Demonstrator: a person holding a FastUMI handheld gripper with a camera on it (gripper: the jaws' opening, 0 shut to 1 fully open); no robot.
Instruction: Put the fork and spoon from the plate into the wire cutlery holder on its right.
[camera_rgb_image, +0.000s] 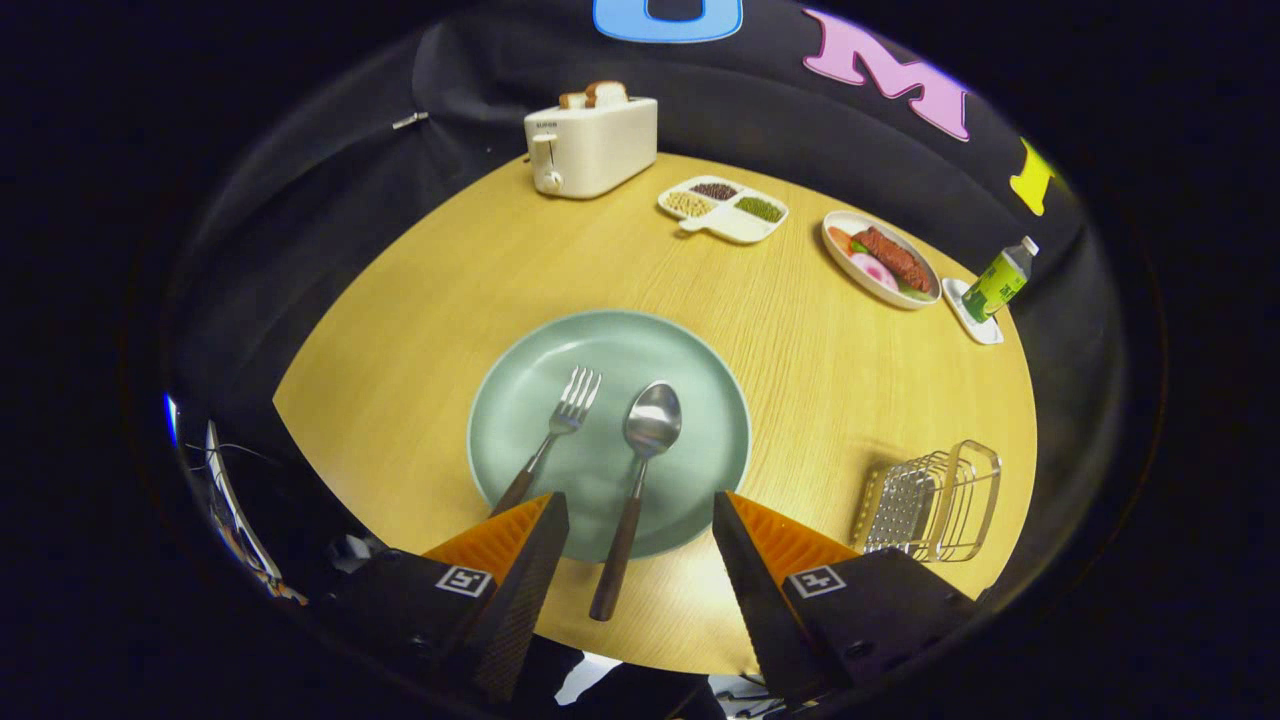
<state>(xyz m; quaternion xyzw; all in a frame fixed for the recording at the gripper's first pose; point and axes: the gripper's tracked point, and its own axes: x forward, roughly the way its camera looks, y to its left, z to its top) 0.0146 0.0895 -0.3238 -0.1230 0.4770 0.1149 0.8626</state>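
A: Gripper view: why is the gripper (640, 520) held spread and empty over the plate (500, 400)?
B: So the spoon (640, 470) handle is straddled; the fork (557, 432) lies beside it. The holder (935, 500) waits right of the plate.
A: Any writing?
B: The toaster (590, 145) mark is too small to be read.

Hand-held gripper (638, 510), fingers spread wide apart, gripping nothing, angled downward

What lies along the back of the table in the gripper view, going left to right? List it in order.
Toaster → divided dish of beans → oval plate of food → green bottle on a white coaster. The gripper is open over the near rim of the green plate.
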